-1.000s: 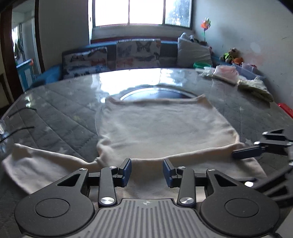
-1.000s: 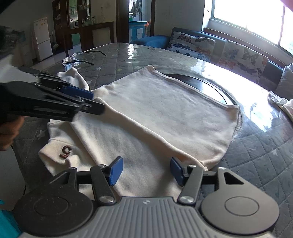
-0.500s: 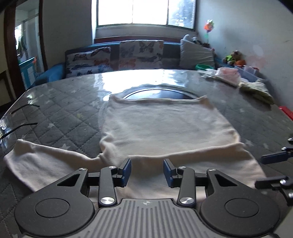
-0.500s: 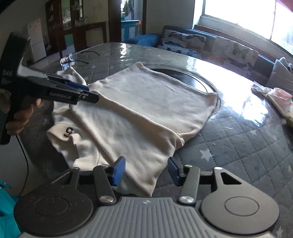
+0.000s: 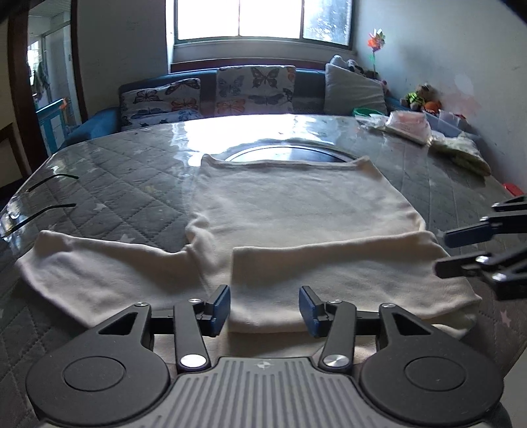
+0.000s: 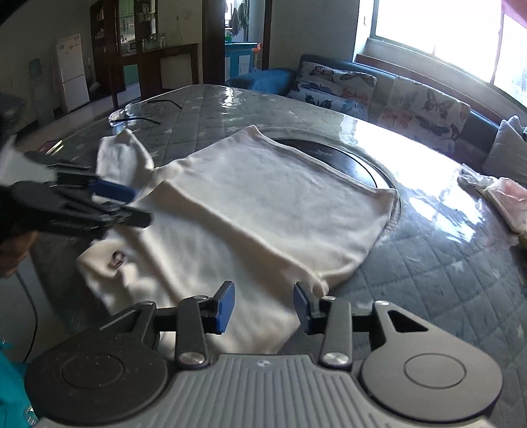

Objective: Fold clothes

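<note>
Nearest in the left wrist view, the left gripper point(image 5: 263, 307) hangs over the near edge of the cream shirt point(image 5: 296, 217), its blue pads apart at a moderate gap. Its jaws have just been opening. The folded-over sleeve point(image 5: 329, 273) of the shirt lies below and between the pads, but they do not press on it and nothing is gripped.

In the right wrist view, the right gripper point(image 6: 263, 309) hovers over the shirt's near right corner, pads set at a medium gap. Its jaws have just been closing. Cloth shows beneath the gap, yet neither pad pinches it. Whether the tips brush the fabric cannot be told.

The shirt lies flat on the quilted grey table point(image 5: 115, 184). One sleeve is folded across the body, while the other sleeve point(image 5: 98, 263) stretches out to the shirt's left. A small dark mark point(image 6: 116, 259) sits near the shirt's collar end, blurred.

Beyond the shirt's far hem is a dark round inset point(image 5: 286, 154) in the table. To the shirt's far right lies a pile of other clothes point(image 5: 428, 131). Behind the table stands a sofa with butterfly cushions point(image 5: 257, 89), under a bright window point(image 5: 263, 19).
</note>
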Tool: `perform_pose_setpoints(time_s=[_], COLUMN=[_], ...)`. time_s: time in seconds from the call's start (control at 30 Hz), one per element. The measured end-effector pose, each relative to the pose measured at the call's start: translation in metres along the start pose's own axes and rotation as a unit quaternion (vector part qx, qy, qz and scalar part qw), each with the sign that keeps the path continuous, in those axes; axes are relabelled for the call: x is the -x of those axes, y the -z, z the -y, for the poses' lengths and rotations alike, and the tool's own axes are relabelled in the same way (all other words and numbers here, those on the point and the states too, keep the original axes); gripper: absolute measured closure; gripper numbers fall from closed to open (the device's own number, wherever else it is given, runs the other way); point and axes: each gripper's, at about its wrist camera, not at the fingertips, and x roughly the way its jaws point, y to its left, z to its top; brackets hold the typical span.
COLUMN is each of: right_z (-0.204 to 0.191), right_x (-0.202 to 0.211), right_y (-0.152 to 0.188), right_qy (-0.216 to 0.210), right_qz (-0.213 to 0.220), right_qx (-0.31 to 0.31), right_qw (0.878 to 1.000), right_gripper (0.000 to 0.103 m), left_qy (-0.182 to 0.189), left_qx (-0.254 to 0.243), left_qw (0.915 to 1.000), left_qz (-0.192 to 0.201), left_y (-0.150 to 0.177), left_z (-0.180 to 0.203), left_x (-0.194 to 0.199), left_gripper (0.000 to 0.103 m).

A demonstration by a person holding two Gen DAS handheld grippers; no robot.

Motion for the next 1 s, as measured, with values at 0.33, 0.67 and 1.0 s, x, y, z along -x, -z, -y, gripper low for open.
perform_pose_setpoints(time_s=[0.33, 0.67, 1.0], right_z=[-0.011, -0.035, -0.04], right_x=[-0.028, -0.019, -0.019], right_y=[-0.013, -0.017, -0.012], right_qy=[-0.001, -0.031, -0.035], right_qz=[0.004, 0.02, 0.012], right_qx=[0.014, 0.027, 0.023], right_qw=[1.0, 0.999, 0.999], right_gripper=[0.045, 0.037, 0.036], left_qy=[-0.103, -0.247, -0.249], left_qx=[0.083, 0.205, 0.263], left_qw=[0.991, 0.9469, 0.9321], left_qz=[0.021, 0.023, 0.005], left_y=[-0.004, -0.011, -0.013], left_z=[-0.069, -0.184, -0.234], left_x=[0.016, 0.005, -0.015], left_gripper=[0.043, 0.043, 0.045])
